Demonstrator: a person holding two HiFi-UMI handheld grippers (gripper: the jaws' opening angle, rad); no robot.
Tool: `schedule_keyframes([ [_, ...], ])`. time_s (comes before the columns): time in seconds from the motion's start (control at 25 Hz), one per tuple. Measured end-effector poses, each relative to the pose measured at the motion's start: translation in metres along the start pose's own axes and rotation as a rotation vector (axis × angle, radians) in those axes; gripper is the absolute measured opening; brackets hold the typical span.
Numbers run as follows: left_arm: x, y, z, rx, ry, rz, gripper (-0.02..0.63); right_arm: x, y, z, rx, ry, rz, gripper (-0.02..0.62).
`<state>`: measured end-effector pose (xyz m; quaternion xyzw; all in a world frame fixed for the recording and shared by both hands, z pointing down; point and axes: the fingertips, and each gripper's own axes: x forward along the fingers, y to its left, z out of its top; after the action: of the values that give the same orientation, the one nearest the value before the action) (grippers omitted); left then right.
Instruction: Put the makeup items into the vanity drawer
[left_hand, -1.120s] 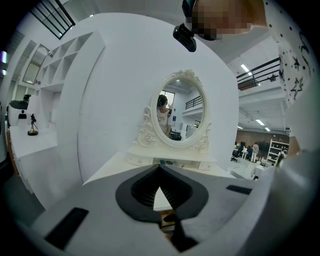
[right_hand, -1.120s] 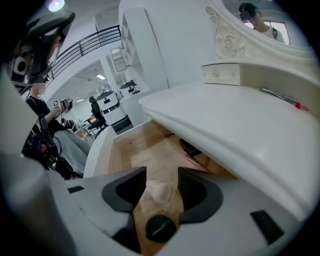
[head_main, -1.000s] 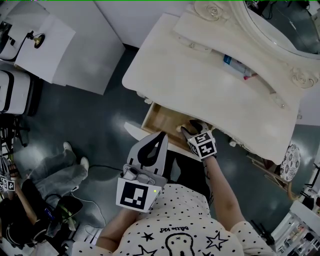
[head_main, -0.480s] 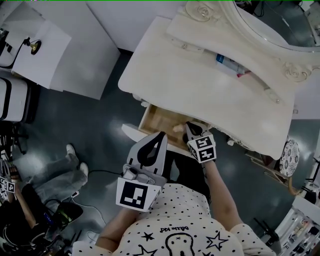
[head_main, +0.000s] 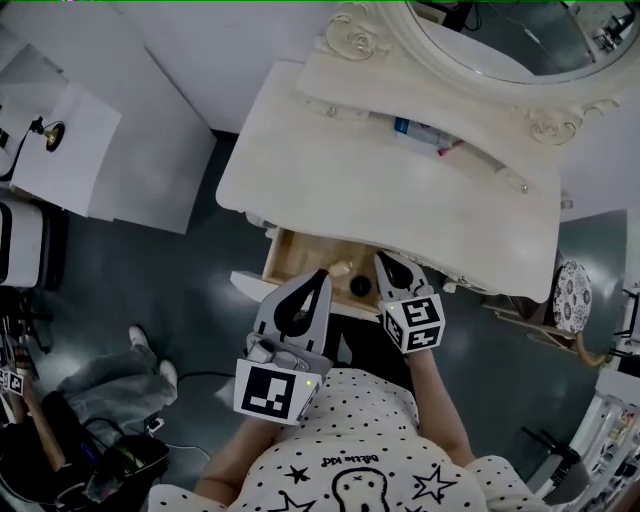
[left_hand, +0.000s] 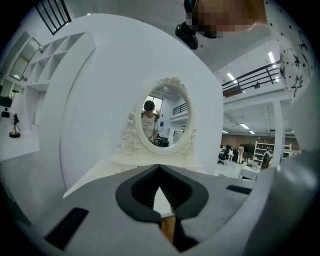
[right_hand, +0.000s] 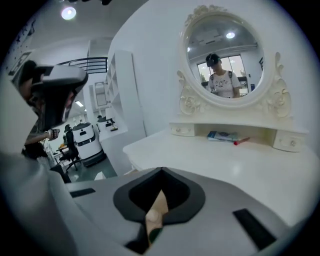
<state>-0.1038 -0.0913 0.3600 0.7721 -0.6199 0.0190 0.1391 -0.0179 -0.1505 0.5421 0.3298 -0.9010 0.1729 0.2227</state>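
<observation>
My right claw (head_main: 385, 260) is closed on nothing over the open drawer (head_main: 298, 258); my left claw (head_main: 320, 275), just left, is closed and empty too

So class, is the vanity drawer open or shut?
Open: the drawer sticks out from under the tabletop, its wooden floor showing in the head view.

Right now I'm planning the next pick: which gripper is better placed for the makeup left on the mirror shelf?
Probably right: the empty, shut right gripper lies almost straight below the blue-and-white tube in the head view; the left gripper sits further aside.
</observation>
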Motion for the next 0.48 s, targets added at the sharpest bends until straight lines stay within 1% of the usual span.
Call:
schedule_keyframes([
  [0.16, 0.003, -0.009, 0.006, 0.023, -0.01, -0.046, -0.005, -0.04, -0.007, 0.039, 0.062, -0.126, -0.057, 0.008],
  [0.24, 0.004, -0.014, 0.008, 0.032, -0.013, -0.064, -0.005, -0.061, -0.009, 0.058, 0.074, -0.19, -0.081, 0.008],
  [0.36, 0.003, -0.02, 0.009, 0.057, -0.014, -0.089, -0.005, -0.092, -0.007, 0.08, 0.059, -0.264, -0.1, 0.008],
  [0.48, 0.003, -0.026, 0.014, 0.065, -0.024, -0.108, -0.005, -0.12, -0.001, 0.096, 0.034, -0.32, -0.116, 0.008],
])
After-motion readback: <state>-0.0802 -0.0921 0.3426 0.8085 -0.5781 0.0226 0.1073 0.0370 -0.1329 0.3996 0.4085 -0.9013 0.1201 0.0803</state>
